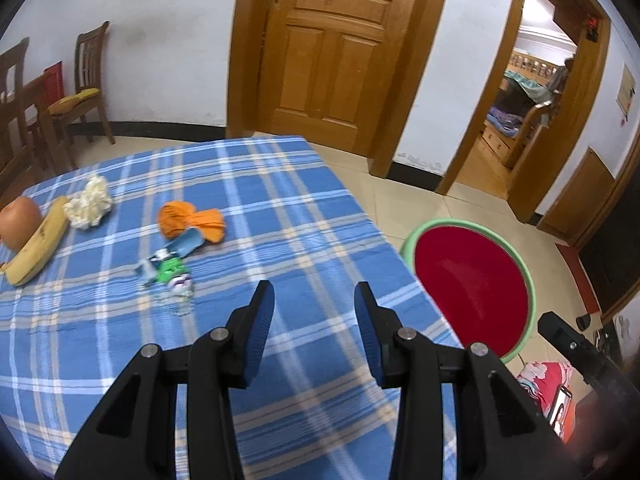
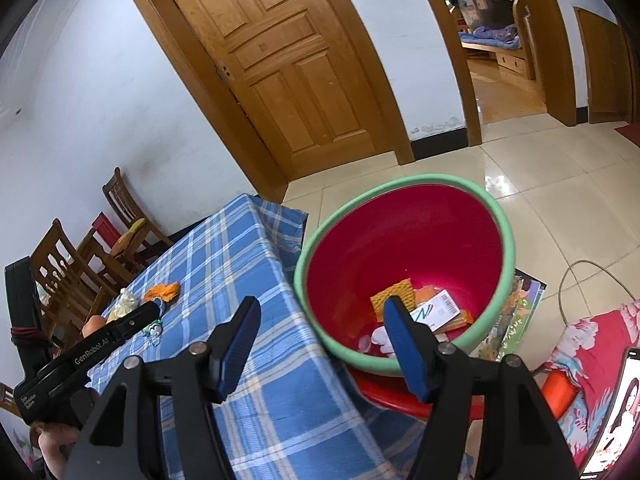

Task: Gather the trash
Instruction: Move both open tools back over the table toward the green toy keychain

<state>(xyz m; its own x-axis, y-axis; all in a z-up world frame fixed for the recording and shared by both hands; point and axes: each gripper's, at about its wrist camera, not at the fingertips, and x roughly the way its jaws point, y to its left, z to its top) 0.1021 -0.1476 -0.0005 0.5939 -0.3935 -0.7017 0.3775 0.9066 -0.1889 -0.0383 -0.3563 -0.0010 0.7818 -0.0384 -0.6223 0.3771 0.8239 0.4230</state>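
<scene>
Trash: some lying in your bin [image 2: 400,204]; wrappers [image 1: 168,270], orange scrap [image 1: 188,222] waiting mid-left on bench [image 1: 280,208]; both grippers [image 1: 314,308] [image 2: 320,324] hanging released, empty.

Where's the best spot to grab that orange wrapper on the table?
Grip the orange wrapper at its pinched middle, coming from above with the fingers across the narrow waist. It lies flat on the tablecloth, bunched at one end and fanned at the other, so the waist probably fits open fingers best.

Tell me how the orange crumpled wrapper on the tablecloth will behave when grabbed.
The orange wrapper looks thin and crumpled, so it is probably light and floppy and would likely crush flat. It lies loose on the tablecloth, so a push may just slide it.
</scene>
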